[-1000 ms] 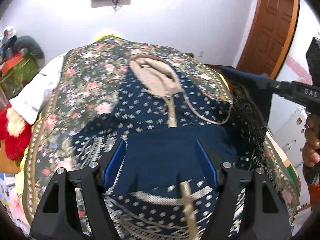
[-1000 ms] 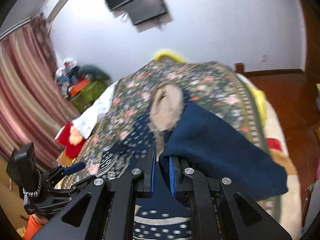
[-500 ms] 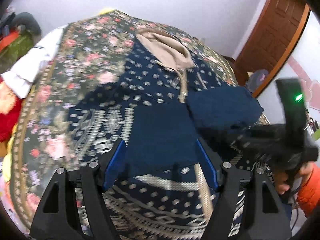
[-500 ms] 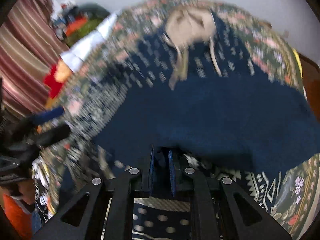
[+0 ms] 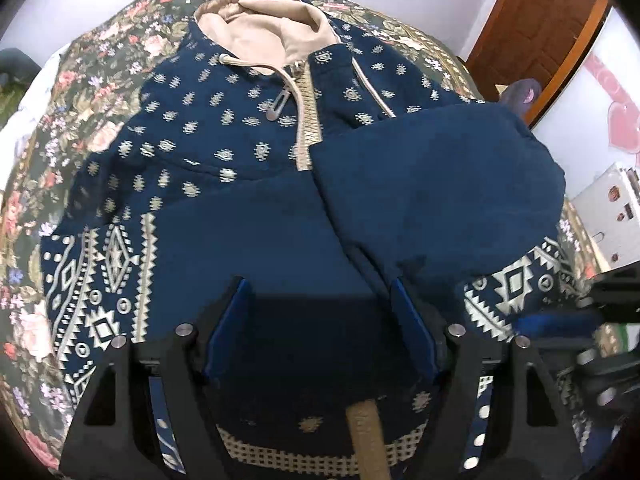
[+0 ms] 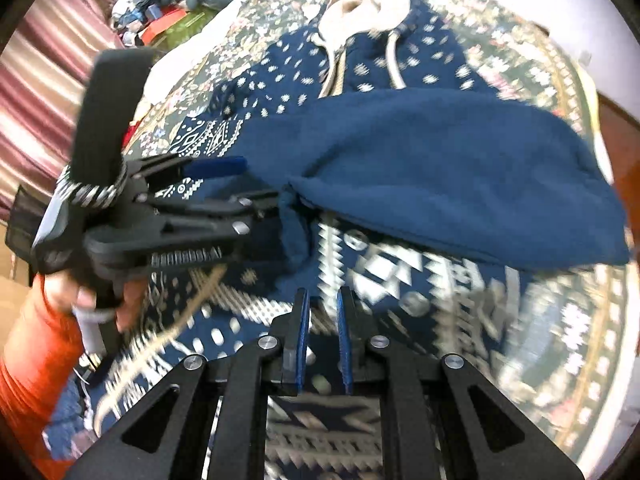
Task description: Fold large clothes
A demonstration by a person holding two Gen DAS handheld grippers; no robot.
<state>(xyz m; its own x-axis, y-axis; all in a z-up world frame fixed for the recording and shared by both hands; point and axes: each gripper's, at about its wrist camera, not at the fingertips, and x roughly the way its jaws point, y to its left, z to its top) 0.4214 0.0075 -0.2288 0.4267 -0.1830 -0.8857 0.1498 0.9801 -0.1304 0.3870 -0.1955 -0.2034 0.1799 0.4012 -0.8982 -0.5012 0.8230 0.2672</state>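
A navy patterned hoodie (image 5: 224, 128) with a beige hood (image 5: 260, 28) lies zipped, face up on the floral bedspread (image 5: 100, 60). A plain navy flap (image 5: 432, 192) of it is folded over the right half of the chest. My left gripper (image 5: 320, 284) stands open low over the hoodie's middle, dark navy cloth lying beneath its fingers. In the right wrist view the left gripper (image 6: 260, 182) is open, and the flap's (image 6: 440, 160) bunched corner sits at its fingertips. My right gripper (image 6: 322, 300) is shut above the patterned hem (image 6: 400, 280), with no cloth seen between its pads.
A hand with an orange sleeve (image 6: 24, 360) holds the left gripper. A wooden door (image 5: 540, 20) and a white box (image 5: 616, 208) stand at the right. A striped curtain (image 6: 40, 60) and a pile of belongings (image 6: 160, 4) lie beyond the bed's left side.
Both grippers have come down close over the hoodie. The navy flap that the right gripper carried across now lies on the chest, and no cloth shows between the right pads any more.
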